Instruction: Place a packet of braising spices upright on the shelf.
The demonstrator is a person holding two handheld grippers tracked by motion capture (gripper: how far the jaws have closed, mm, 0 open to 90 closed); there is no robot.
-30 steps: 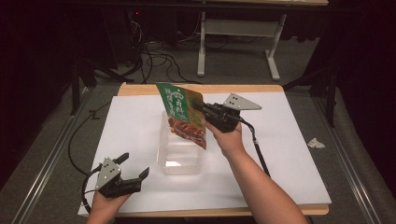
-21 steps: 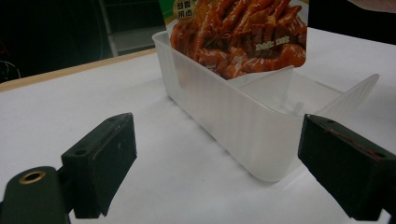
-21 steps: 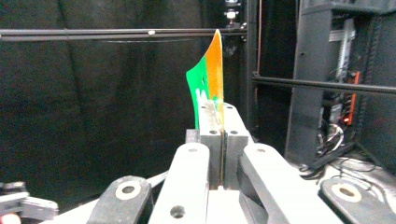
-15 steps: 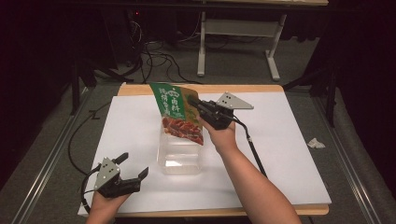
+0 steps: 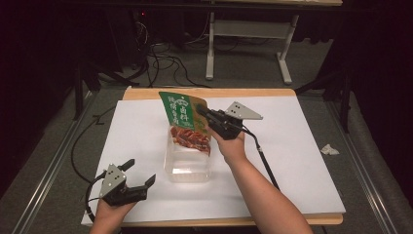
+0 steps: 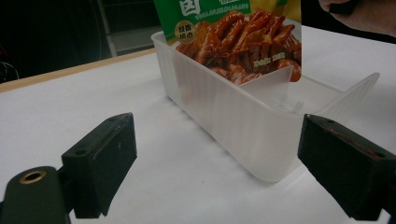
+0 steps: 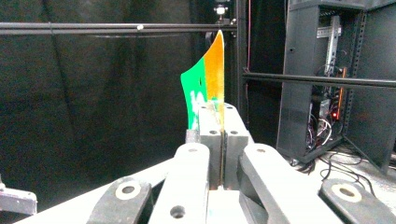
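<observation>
— Where's that green and orange snack pouch with the red food printed on it [image 5: 186,122] right now?

— Pinched by its upper edge in the right gripper [image 5: 200,110], jaws pressed together on the foil. You can see the edge standing up thin between them from the gripper's own camera [image 7: 215,70]. The pouch hangs with its long axis running up and down, tilted a bit, and its bottom end is dipped into the far end of the clear rectangular plastic container [image 5: 188,163] on the white table cover [image 5: 302,161].

— So the container lies below the gripper and somewhat toward the person?

— That's how it looks from here. The box's long axis runs away from the person, and the pouch sits at its far end only. I'd guess the next bit turns on tipping the pouch down along that length so it lies flat inside.

— And the other hand?

— The left gripper [image 5: 139,174] is parked at the near left of the table, jaws spread wide with nothing between them, just short of the container's near wall [image 6: 243,116]. It's the closer one to the box, should it need steadying.
</observation>
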